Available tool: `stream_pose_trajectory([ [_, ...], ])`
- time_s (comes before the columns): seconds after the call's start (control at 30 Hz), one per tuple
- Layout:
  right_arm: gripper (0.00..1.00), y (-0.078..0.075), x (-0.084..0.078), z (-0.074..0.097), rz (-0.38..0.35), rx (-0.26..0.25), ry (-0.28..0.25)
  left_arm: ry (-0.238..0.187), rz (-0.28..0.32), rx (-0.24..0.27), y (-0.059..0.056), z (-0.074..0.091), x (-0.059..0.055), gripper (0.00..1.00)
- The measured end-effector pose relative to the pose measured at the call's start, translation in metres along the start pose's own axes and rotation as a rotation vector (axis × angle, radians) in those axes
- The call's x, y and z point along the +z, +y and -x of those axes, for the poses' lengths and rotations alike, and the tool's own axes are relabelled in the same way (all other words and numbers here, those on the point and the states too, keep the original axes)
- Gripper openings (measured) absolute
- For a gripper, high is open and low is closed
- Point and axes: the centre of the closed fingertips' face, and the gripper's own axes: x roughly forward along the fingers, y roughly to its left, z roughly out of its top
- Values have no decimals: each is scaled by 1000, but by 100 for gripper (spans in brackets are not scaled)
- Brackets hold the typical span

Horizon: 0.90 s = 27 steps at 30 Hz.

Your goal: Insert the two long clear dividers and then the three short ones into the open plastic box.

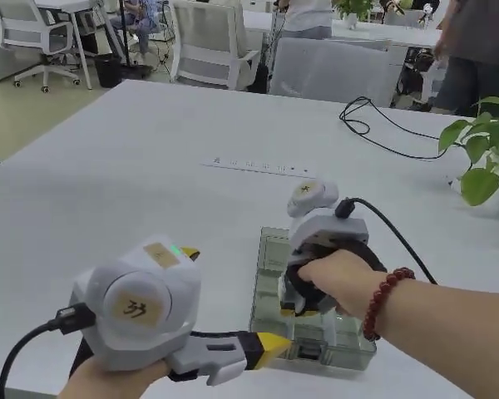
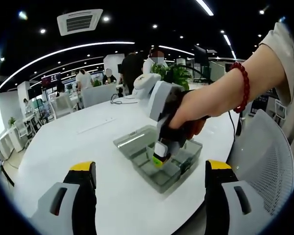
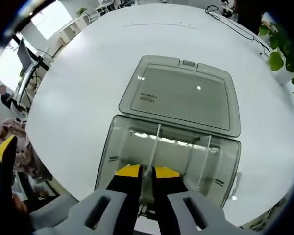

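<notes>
An open clear plastic box (image 3: 112, 152) sits on the white table (image 1: 150, 166), its flat lid (image 3: 181, 93) lying behind the tray. Above the tray, the right gripper (image 3: 146, 172) pinches an upright clear plastic divider (image 3: 157, 142). The left gripper (image 2: 150, 169) is just beside the box's near left corner.

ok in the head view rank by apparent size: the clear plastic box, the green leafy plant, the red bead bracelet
1. clear plastic box, though partly covered
2. green leafy plant, cut off at the edge and farther away, so its true size is unsure
3. red bead bracelet

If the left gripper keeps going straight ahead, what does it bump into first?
Most likely the near edge of the open plastic box, just below the right gripper; depth is hard to judge.
</notes>
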Motion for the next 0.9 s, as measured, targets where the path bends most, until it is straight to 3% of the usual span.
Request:
stream_pose_trajectory([
  [0.07,11,0,0,1,4,17,-7,0,-1,1,0,0,0,94],
  [0.2,18,10,6,6,15,105,-59,2,-2,1,0,-1,0,95],
  [0.3,25,11,8,12,45,123,-68,7,-4,3,1,-1,-1,95],
  [0.47,34,19,11,22,189,188,-108,8,-3,6,2,-1,0,96],
  [0.73,41,27,4,41,424,287,-136,3,10,16,6,1,3,96],
  [0.83,43,28,4,48,526,312,-163,1,20,17,6,3,3,96],
  [0.9,45,24,4,52,587,301,-177,0,28,18,7,4,4,96],
])
